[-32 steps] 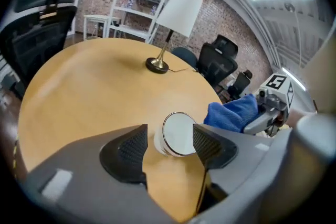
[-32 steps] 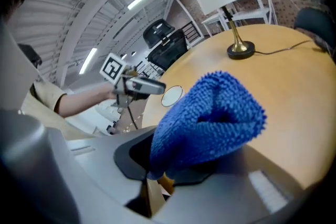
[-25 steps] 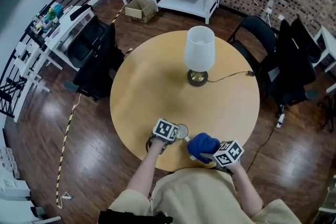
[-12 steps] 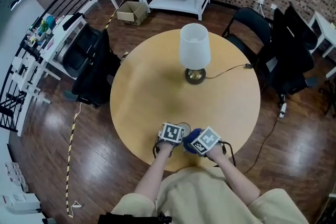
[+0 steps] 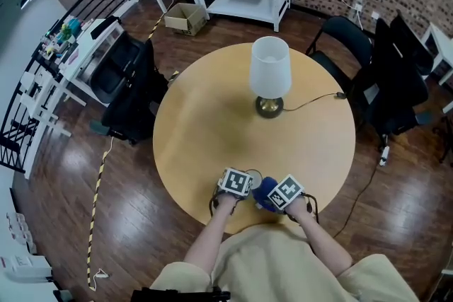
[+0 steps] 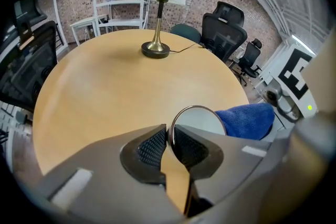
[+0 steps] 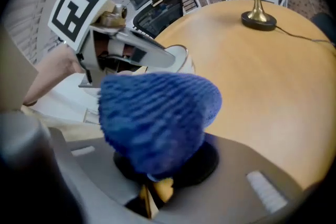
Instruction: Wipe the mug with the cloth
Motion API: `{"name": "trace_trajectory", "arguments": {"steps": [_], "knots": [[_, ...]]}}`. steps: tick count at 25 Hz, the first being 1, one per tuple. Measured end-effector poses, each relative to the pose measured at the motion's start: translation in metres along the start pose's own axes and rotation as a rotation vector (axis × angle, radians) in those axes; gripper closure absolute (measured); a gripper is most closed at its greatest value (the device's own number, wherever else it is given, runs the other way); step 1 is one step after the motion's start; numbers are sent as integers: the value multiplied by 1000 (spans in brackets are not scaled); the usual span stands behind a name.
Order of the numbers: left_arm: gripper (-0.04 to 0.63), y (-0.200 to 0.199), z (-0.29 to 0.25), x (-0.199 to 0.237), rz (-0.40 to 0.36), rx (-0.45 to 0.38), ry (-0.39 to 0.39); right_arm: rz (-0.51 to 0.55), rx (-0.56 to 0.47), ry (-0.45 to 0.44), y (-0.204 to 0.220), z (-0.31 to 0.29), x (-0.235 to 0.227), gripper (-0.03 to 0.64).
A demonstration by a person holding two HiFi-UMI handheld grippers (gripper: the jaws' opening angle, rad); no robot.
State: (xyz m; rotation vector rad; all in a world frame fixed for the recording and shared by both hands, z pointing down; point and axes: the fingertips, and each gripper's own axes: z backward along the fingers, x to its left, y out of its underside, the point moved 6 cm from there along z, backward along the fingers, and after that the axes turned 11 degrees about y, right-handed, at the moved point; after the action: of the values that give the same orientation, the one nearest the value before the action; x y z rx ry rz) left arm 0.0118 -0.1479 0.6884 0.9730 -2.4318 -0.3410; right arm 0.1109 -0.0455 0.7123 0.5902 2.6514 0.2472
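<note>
— Jaws first: how do they stand?

— Left gripper [image 6: 167,132] has its jaws drawn in almost together, pinching the thin wall of the mug [image 6: 202,119] at the rim, one pad inside and one outside. Right gripper [image 7: 150,190] is clamped on the blue cloth [image 7: 157,118], which bulges out in front of it in a thick wad.

— And where is the mug?

— Near the edge of the round bench [image 6: 115,81] closest to the person, between the two grippers and well apart from the lamp [image 5: 270,74]. I can't tell whether its base sits on the wood or is lifted just clear.

— Is the cloth on it yet?

— It sits just beside the rim, on the side away from the left jaws. Touching or a hair off, I can't say.

— How will the mug handle?

— Stiff and smooth, I'd judge, with a hard glossy wall. A pinch on one spot of the rim gives little hold against twisting, so a firm push from the cloth could swing or slip it. Breakable too if it tips off that near edge.

— And the cloth?

— Soft, light, plush. It should mould round the curve. Best press gently, opposite the pinch, so the jaws take the push straight.
</note>
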Motion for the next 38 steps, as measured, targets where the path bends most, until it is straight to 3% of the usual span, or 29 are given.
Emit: {"name": "trace_trajectory", "arguments": {"steps": [7,12,18,27,30,34,38], "knots": [[558,-2,0,6,35,-9,49,-59,-10,-80,-2,-14,-8,557],[561,0,2,22,73,-13,125,-65,-49,-133,-10,-17,-12,556],[568,8,4,43,99,-23,210,-101,-51,-127,-26,-21,-21,557],[566,7,4,42,56,-15,194,-123,38,-147,-32,-33,-26,556],[566,6,4,36,74,-19,172,-126,32,-76,-24,-11,-41,557],[568,4,4,28,42,-20,141,-252,-82,70,-3,44,-91,557],[567,2,3,19,44,-16,100,-430,-308,-17,1,97,-116,557]]}}
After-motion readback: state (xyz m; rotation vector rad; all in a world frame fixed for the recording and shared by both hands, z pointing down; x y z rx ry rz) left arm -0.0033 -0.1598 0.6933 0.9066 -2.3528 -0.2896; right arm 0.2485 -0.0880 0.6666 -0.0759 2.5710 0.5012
